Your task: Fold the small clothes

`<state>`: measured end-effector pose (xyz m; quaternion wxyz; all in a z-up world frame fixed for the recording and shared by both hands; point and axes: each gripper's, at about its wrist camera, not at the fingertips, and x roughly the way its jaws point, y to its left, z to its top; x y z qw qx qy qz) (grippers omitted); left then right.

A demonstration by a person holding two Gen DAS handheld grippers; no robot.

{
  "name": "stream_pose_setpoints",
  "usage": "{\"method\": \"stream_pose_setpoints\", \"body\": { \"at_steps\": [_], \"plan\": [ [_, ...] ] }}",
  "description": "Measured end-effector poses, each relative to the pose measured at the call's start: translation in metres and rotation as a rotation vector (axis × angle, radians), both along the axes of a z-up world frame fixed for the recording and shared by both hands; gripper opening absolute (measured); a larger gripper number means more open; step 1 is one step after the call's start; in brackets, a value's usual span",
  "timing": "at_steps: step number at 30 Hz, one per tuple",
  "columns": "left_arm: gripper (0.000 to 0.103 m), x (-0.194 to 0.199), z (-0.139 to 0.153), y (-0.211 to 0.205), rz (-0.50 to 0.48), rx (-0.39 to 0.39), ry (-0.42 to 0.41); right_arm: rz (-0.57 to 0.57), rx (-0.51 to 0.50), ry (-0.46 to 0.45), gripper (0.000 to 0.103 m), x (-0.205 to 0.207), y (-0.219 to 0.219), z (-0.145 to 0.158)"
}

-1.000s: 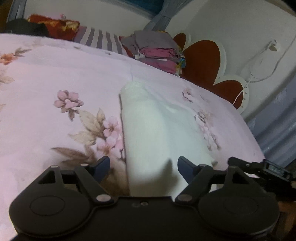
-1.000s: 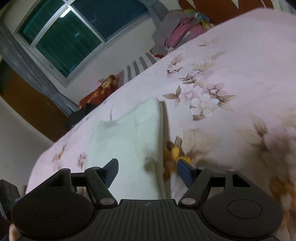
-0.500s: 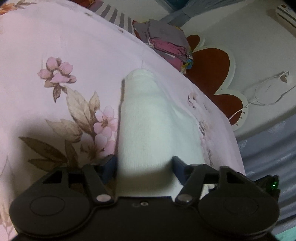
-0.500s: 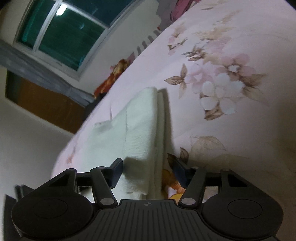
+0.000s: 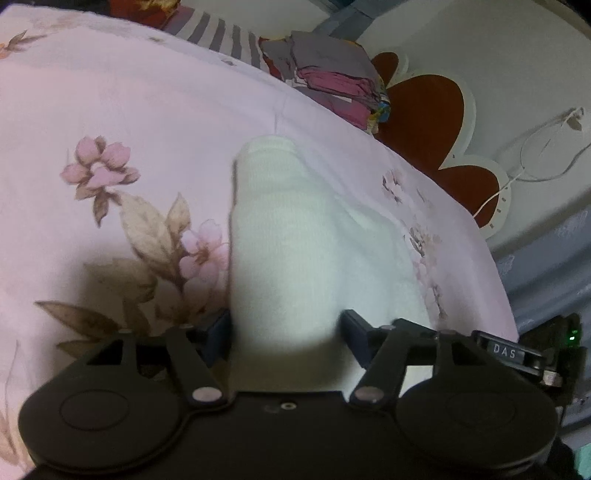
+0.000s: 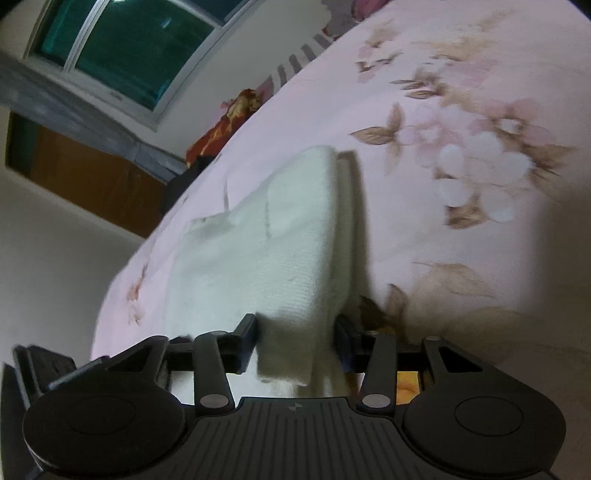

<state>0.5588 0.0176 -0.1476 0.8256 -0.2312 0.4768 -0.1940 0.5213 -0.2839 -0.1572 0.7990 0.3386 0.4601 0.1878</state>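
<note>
A small white knitted garment (image 5: 284, 240) lies partly folded on the pink floral bedsheet (image 5: 110, 122). In the left wrist view my left gripper (image 5: 286, 332) straddles the garment's near end, its blue-padded jaws wide apart on either side of the cloth. In the right wrist view the garment (image 6: 280, 236) shows a thick doubled edge, and my right gripper (image 6: 297, 338) straddles its near corner with jaws apart, the cloth hanging between them. Neither gripper pinches the cloth.
A stack of folded clothes (image 5: 328, 77) sits at the far edge of the bed by a red and white headboard (image 5: 436, 122). A striped pillow (image 5: 218, 33) lies behind. A window (image 6: 122, 48) and a wooden door (image 6: 85, 173) are beyond the bed.
Both grippers have moved forward and down onto the garment, so its near end now sits between each pair of jaws. The jaws stay apart.
</note>
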Motion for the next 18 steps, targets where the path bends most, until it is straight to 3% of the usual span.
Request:
{"method": "stream_pose_setpoints", "body": {
  "at_steps": [4, 8, 10, 12, 15, 18],
  "plan": [
    [0.038, -0.005, 0.011, -0.016, -0.004, 0.073, -0.056, 0.017, -0.116, -0.048, 0.033, -0.003, 0.016, 0.008],
    [0.036, -0.026, 0.043, -0.028, -0.042, 0.161, -0.178, 0.011, -0.158, -0.114, 0.029, -0.016, 0.024, 0.034],
    [0.036, -0.027, 0.043, -0.033, -0.053, 0.200, -0.169, -0.002, -0.163, -0.119, 0.029, -0.022, 0.024, 0.038],
    [0.037, -0.021, 0.028, -0.042, -0.084, 0.267, -0.127, 0.013, -0.231, -0.073, 0.030, -0.019, 0.030, 0.023],
    [0.037, -0.020, 0.023, -0.036, -0.075, 0.238, -0.120, -0.022, -0.173, -0.018, 0.030, -0.013, 0.025, 0.011],
    [0.036, -0.028, 0.032, -0.027, -0.087, 0.212, -0.156, -0.023, -0.201, -0.052, 0.030, -0.019, 0.031, 0.022]
  ]
}}
